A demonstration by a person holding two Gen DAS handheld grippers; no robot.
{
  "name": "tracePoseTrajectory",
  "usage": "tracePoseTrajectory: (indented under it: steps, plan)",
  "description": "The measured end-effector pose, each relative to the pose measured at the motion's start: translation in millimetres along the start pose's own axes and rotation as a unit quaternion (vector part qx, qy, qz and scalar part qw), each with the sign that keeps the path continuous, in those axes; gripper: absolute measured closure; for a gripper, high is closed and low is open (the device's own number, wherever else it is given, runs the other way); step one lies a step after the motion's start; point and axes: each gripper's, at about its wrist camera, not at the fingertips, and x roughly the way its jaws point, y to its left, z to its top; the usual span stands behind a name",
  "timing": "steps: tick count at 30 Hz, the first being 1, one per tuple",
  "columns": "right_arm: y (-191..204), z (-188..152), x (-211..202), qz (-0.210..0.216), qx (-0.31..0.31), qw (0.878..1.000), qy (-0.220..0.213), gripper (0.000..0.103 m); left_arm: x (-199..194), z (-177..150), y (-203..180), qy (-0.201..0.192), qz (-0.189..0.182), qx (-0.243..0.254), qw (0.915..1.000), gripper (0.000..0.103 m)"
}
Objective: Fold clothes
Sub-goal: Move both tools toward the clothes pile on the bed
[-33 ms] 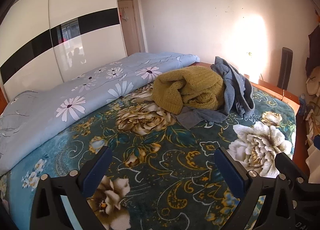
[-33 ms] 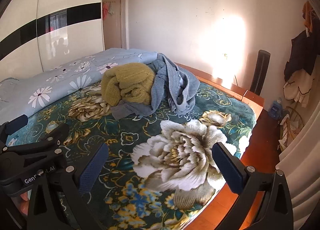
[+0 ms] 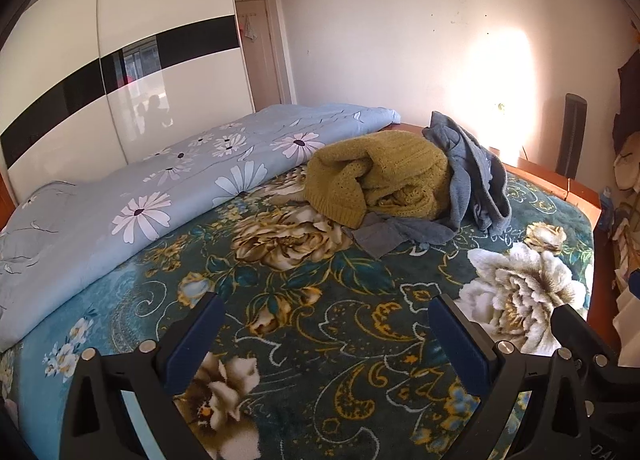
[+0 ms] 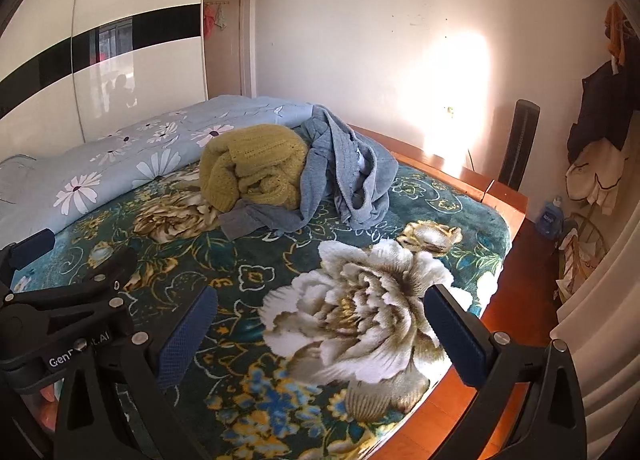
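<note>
A crumpled mustard knit sweater (image 3: pixel 380 176) lies in a heap at the far side of the bed, with a grey-blue garment (image 3: pixel 468 180) draped against its right side and spilling under it. Both also show in the right wrist view: the sweater (image 4: pixel 256 164) and the grey garment (image 4: pixel 348 172). My left gripper (image 3: pixel 324 336) is open and empty, hovering over the floral blanket well short of the pile. My right gripper (image 4: pixel 320 328) is open and empty over the big white flower. The left gripper's body (image 4: pixel 60 300) shows at the right wrist view's lower left.
A teal floral blanket (image 3: pixel 320 300) covers the bed. A rolled light-blue daisy duvet (image 3: pixel 160 188) lies along the left. A white wardrobe (image 3: pixel 100 72) stands behind it. The wooden bed frame (image 4: pixel 504 196), a blue bottle (image 4: pixel 552 216) and hanging clothes (image 4: pixel 600 140) are at right.
</note>
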Motion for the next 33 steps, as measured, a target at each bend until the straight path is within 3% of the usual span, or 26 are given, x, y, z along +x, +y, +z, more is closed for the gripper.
tracePoseTrajectory:
  steps: [5,9,21,33]
  plan:
    - [-7,2,7,0.013,0.005,1.0,0.006,0.0,0,-2,-1,-0.017,-0.007,-0.006,0.9998,0.0]
    - [-5,-3,7,0.003,-0.003,1.0,-0.014,0.0,0,-3,-2,-0.031,-0.013,-0.01,0.9994,0.0]
    - [-9,-11,0,0.032,0.007,0.999,-0.041,0.0,-19,-6,-5,-0.092,-0.014,-0.014,0.9956,0.0]
    - [-6,-16,-14,0.088,0.005,0.991,-0.098,0.0,-18,-10,0,-0.081,-0.031,-0.043,0.9953,0.0]
